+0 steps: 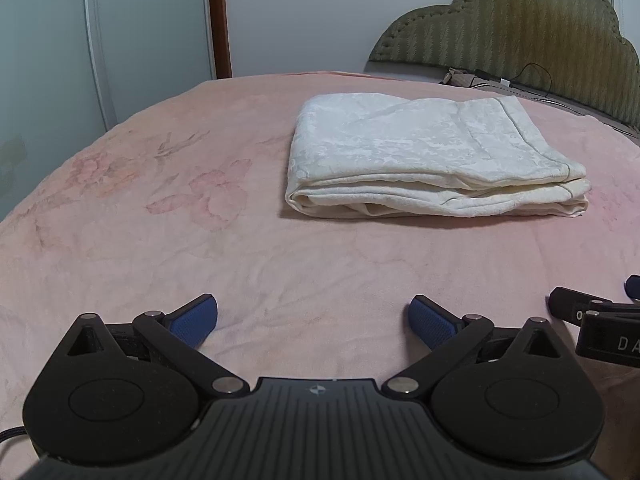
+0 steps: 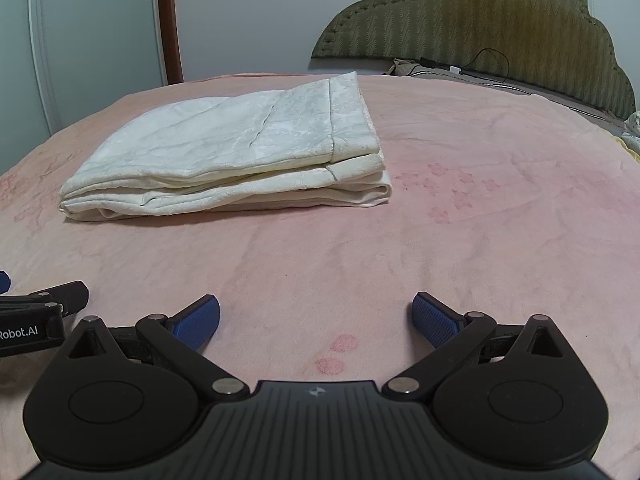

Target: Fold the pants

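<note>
Cream-white pants (image 1: 432, 160) lie folded into a thick rectangular stack on the pink bed; they also show in the right wrist view (image 2: 240, 148). My left gripper (image 1: 313, 322) is open and empty, low over the bedspread well short of the pants. My right gripper (image 2: 316, 322) is open and empty too, beside the left one, with the pants ahead and to its left. Part of the right gripper (image 1: 600, 320) shows at the right edge of the left wrist view, and part of the left gripper (image 2: 36, 312) at the left edge of the right wrist view.
The pink floral bedspread (image 1: 200, 220) covers the whole bed. An olive padded headboard (image 2: 480, 20) stands at the far right, with a black cable and charger (image 2: 460, 68) at its foot. A pale wardrobe (image 1: 60, 40) and a brown door frame (image 1: 220, 16) stand beyond the bed.
</note>
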